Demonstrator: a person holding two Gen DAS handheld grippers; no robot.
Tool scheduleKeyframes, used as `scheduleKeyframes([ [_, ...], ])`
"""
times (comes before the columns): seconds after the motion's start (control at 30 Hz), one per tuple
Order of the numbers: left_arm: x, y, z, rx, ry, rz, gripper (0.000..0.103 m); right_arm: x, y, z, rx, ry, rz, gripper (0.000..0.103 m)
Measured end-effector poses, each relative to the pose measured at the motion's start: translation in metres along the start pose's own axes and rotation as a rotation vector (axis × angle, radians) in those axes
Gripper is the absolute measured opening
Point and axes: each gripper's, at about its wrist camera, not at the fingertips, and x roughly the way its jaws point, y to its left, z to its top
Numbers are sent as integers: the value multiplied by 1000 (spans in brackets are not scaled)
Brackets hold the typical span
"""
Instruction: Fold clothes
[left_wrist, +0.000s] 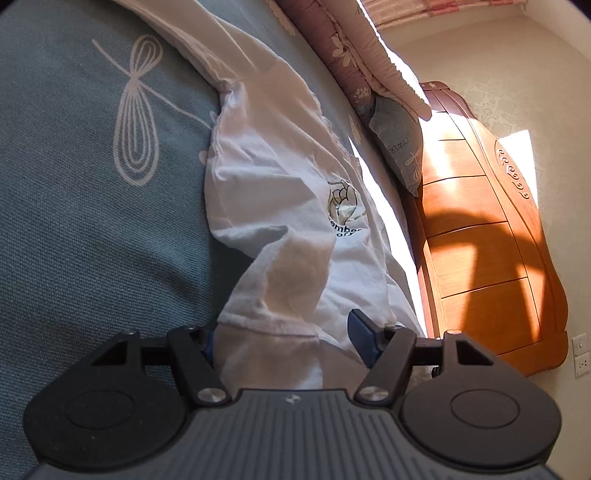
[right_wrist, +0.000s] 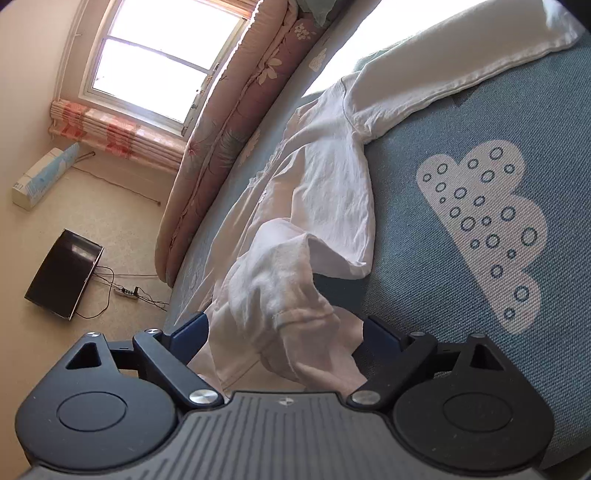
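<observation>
white cotton shirt (left_wrist: 280, 206) lies rumpled on the blue bedspread (left_wrist: 74, 221), its hem bunched between the left gripper (left_wrist: 284, 339) fingers and the right gripper (right_wrist: 284, 332) fingers, both clamped on cloth.

Blue bed cover (left_wrist: 74, 221) (white prints) w/ white shirt (left_wrist: 280, 177) lying rumpled, quilt (right_wrist: 229, 122) along edge.

I find open blue bed cover (right_wrist: 461, 110) beside the white shirt (right_wrist: 325, 192) on its patterned side for a gripper to pass, while the far side is hemmed by the rolled quilt (right_wrist: 236, 122), the pillow (left_wrist: 399, 147) and the wooden headboard (left_wrist: 487, 236).
</observation>
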Motion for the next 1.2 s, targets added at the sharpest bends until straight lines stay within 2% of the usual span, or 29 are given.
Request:
scheduleKeyframes([
  [0.07, 2, 8, 0, -32, -2, -25, 67, 4, -8, -2, 0, 2, 3, 87],
  [0.13, 1, 11, 1, -40, 6, -47, 69, 2, -11, -2, 1, -2, 17, 86],
  [0.3, 0, 13, -3, -78, 20, -41, 68, 6, -8, -4, 18, 33, 32, 85],
  [0.33, -1, 14, -5, -82, 12, -37, 67, 8, -8, -5, 10, 31, 26, 83],
  [0.4, -3, 18, -9, -116, -6, -28, 55, 12, -8, -7, -5, 28, 13, 77],
  [0.47, -6, 26, -14, -161, -18, -31, 46, 11, -12, -5, 12, 27, 5, 68],
  [0.5, -8, 30, -17, -177, -25, -33, 39, 9, -18, -4, 30, 27, 6, 58],
  [0.53, -9, 33, -20, -181, -33, -28, 36, 8, -24, -4, 50, 26, 7, 45],
  [0.57, -11, 37, -22, -186, -41, -24, 30, 6, -31, -4, 76, 21, 12, 37],
  [0.6, -11, 38, -24, -189, -47, -14, 23, 4, -39, -3, 104, 16, 17, 26],
  [0.63, -10, 38, -25, -188, -53, -2, 20, 3, -44, -4, 126, 11, 15, 13],
  [0.67, -8, 38, -27, -187, -58, 11, 14, 4, -44, -4, 127, 8, 4, 11],
  [0.83, -13, 15, -24, -129, -63, 98, 6, 5, -25, -6, 88, 8, -80, 13],
  [0.93, -31, 0, -22, -90, -72, 63, 6, -4, -2, -5, 26, 6, -97, 12],
  [1.13, -77, -38, -21, -2, -87, 30, 5, -41, 43, 1, -60, 41, -32, 9],
  [1.2, -91, -42, -26, 12, -87, 46, 5, -54, 50, 0, -65, 57, -14, 8],
])
